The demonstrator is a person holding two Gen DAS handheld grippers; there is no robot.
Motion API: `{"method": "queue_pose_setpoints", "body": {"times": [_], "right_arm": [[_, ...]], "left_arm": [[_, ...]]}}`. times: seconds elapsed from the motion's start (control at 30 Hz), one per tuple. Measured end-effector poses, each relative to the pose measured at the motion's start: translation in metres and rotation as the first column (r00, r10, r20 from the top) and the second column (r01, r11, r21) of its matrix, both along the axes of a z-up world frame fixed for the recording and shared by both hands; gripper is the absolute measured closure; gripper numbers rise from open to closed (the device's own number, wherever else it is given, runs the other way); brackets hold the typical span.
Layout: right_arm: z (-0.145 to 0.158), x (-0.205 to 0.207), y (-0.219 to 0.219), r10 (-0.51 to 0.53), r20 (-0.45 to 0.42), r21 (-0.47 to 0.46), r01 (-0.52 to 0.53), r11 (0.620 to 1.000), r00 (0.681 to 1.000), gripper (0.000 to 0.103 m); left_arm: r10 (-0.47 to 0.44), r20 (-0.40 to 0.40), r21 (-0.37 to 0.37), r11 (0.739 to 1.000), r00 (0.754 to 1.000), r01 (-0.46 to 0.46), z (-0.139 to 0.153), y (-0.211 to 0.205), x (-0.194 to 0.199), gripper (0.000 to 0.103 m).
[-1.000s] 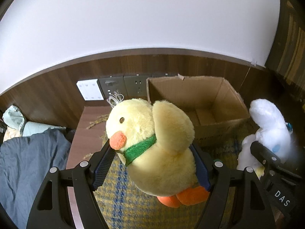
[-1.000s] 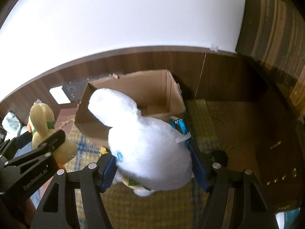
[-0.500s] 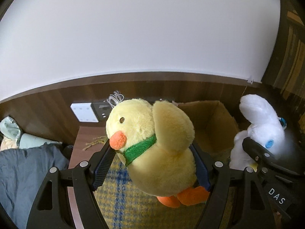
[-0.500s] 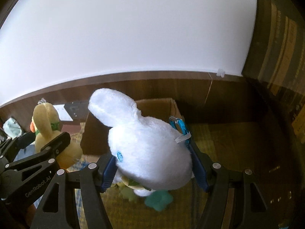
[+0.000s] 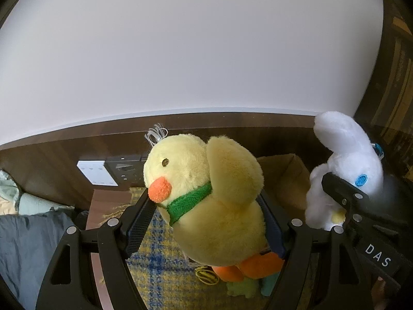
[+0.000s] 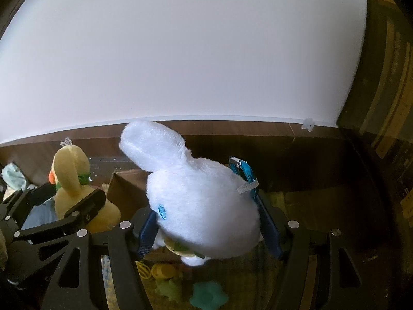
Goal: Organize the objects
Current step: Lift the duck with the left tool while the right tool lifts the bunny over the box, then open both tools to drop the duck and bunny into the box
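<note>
My left gripper (image 5: 206, 219) is shut on a yellow plush duck (image 5: 216, 201) with an orange beak and green scarf, held above a yellow and blue plaid cloth (image 5: 160, 263). My right gripper (image 6: 209, 227) is shut on a white plush bunny (image 6: 204, 206) with a blue carabiner clip (image 6: 245, 175). The bunny also shows at the right of the left wrist view (image 5: 346, 170); the duck shows at the left of the right wrist view (image 6: 74, 191). An open cardboard box (image 5: 286, 178) stands behind both toys, mostly hidden.
Small green and teal foam shapes (image 6: 206, 294) and a yellow item (image 5: 206, 275) lie on the cloth below. A white switch panel (image 5: 96, 173) and dark sockets (image 5: 126, 168) sit on the wood wall. Grey bedding (image 5: 28, 245) lies at the left.
Both grippers have risen with their toys. The box has dropped lower in view and is now mostly hidden behind the toys. More white wall shows.
</note>
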State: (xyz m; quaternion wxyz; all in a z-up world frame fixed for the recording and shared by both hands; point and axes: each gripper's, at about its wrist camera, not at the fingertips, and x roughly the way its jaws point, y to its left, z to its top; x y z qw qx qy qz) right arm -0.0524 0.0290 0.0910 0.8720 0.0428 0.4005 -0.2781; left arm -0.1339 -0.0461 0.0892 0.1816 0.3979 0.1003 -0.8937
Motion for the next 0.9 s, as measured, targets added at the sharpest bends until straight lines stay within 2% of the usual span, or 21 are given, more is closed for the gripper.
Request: {"method": "queue_pose_setpoints", "body": {"times": [0.2, 0.27, 0.33, 0.43, 0.63, 0.9], "right_arm": [[-0.001, 0.013, -0.018, 0.013, -0.016, 0.001, -0.013, 1.0, 1.0, 0.034], [-0.005, 0.013, -0.021, 0.016, -0.021, 0.0, -0.016, 1.0, 1.0, 0.03], [-0.007, 0.014, -0.025, 0.013, -0.031, -0.006, -0.014, 1.0, 0.999, 0.028], [-0.008, 0.017, -0.029, 0.016, -0.043, 0.0, -0.016, 1.0, 0.999, 0.026], [-0.002, 0.007, -0.027, 0.005, -0.023, 0.002, -0.005, 1.0, 1.0, 0.013], [0.003, -0.003, -0.027, -0.014, -0.024, 0.002, 0.014, 1.0, 1.0, 0.012]], "left_arm": [[0.022, 0.025, -0.001, 1.0, 0.999, -0.022, -0.012, -0.003, -0.009, 0.025], [0.061, 0.031, -0.001, 0.998, 0.998, -0.061, -0.016, -0.004, -0.01, 0.024], [0.062, 0.036, -0.003, 0.998, 0.997, -0.062, -0.019, -0.003, -0.013, 0.023], [0.076, 0.035, -0.012, 0.997, 0.997, -0.076, -0.014, -0.007, -0.013, 0.017], [0.098, 0.035, -0.015, 0.995, 0.995, -0.098, -0.017, -0.01, -0.003, 0.01], [0.13, 0.021, -0.04, 0.991, 0.991, -0.129, -0.009, 0.0, 0.008, 0.006]]}}
